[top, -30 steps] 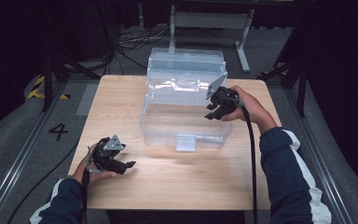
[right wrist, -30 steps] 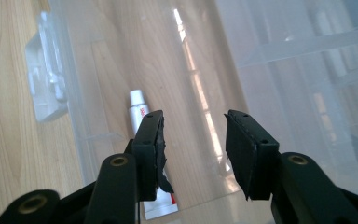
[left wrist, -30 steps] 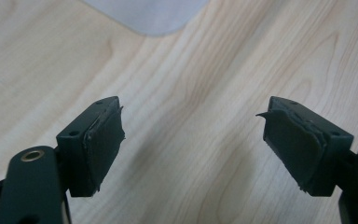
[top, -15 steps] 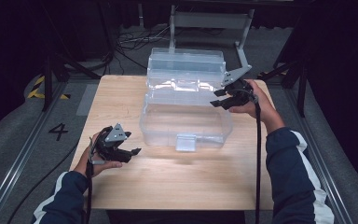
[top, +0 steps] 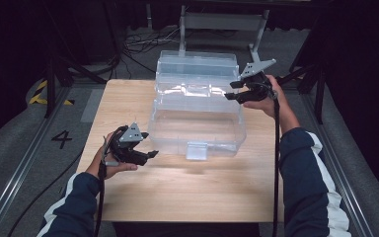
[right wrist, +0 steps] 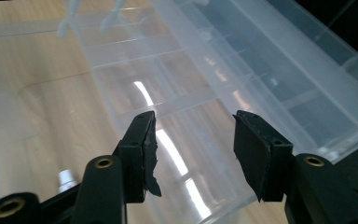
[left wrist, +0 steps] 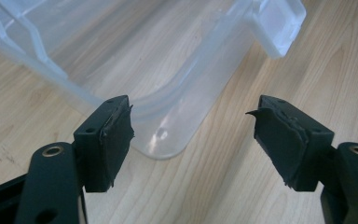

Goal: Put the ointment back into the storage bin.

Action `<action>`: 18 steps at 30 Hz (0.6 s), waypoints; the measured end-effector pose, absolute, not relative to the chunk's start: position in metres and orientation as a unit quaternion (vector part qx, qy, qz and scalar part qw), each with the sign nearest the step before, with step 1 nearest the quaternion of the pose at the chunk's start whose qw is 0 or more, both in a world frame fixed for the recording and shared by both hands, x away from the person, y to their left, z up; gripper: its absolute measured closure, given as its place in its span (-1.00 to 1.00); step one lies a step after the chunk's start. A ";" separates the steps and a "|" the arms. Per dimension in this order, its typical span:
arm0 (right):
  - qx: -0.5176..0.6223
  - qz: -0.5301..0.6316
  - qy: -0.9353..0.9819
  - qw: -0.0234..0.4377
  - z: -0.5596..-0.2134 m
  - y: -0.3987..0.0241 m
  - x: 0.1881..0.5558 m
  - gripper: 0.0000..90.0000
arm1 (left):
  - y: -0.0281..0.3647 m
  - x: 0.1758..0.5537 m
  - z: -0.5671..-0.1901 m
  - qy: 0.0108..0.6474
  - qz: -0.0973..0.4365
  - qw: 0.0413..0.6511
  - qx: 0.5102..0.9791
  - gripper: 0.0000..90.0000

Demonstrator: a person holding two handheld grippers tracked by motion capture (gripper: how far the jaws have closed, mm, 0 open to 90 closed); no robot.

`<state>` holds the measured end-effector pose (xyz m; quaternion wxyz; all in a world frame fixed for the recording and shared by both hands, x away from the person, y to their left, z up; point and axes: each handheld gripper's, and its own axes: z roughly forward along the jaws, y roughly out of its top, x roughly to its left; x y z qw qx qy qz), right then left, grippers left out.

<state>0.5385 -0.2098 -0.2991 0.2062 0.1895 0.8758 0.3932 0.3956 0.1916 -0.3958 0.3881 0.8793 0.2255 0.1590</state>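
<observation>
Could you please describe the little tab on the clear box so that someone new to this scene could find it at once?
Start at the wooden table; the clear plastic box stands open on its far half. On the box's near wall, at the middle, hangs the latch tab. It is a small frosted flap jutting out below the rim, unlike the smooth clear walls beside it.
</observation>
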 end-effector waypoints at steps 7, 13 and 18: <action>0.217 0.409 0.861 0.212 -0.294 -0.215 0.554 0.11 | 0.181 0.403 -0.388 0.219 0.156 0.398 0.877 -0.41; 0.225 0.404 0.860 0.216 -0.296 -0.210 0.564 0.11 | 0.174 0.409 -0.386 0.214 0.152 0.398 0.879 -0.41; 0.232 0.399 0.862 0.210 -0.299 -0.207 0.574 0.08 | 0.168 0.415 -0.388 0.209 0.151 0.389 0.885 -0.40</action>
